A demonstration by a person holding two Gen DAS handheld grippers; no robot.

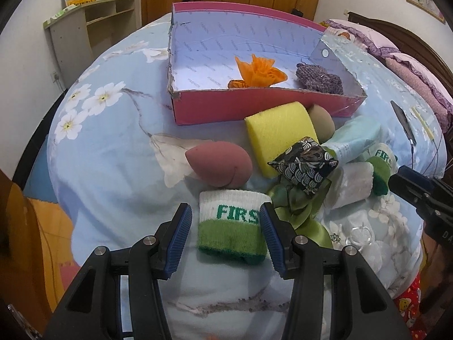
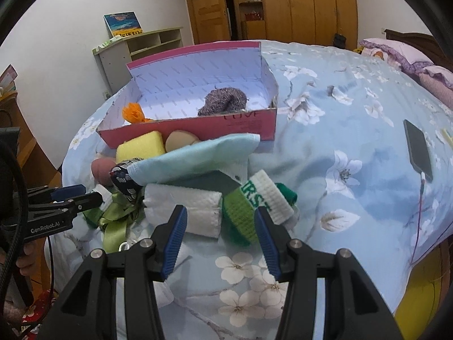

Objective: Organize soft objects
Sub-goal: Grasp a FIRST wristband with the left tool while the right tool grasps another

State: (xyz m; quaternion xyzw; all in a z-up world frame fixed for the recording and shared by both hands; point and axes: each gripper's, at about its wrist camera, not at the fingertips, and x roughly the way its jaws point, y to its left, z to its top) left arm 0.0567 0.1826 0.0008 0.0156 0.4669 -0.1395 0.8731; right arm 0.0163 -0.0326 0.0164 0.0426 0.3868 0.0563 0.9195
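Note:
My left gripper is open and straddles a white-and-green wristband lying on the floral bedspread, with a small gap on the left side. My right gripper is open just before a white rolled cloth and a second wristband. Behind them is a pile: a pink makeup sponge, a yellow sponge, a beige sponge, a patterned black pouch, a green ribbon and a light blue cloth. The pink box holds an orange fabric flower and a purple knitted piece.
A phone on a cable lies on the bedspread to the right. Purple pillows sit at the far right by the headboard. A pale shelf unit stands by the wall, and wooden wardrobes are behind the bed.

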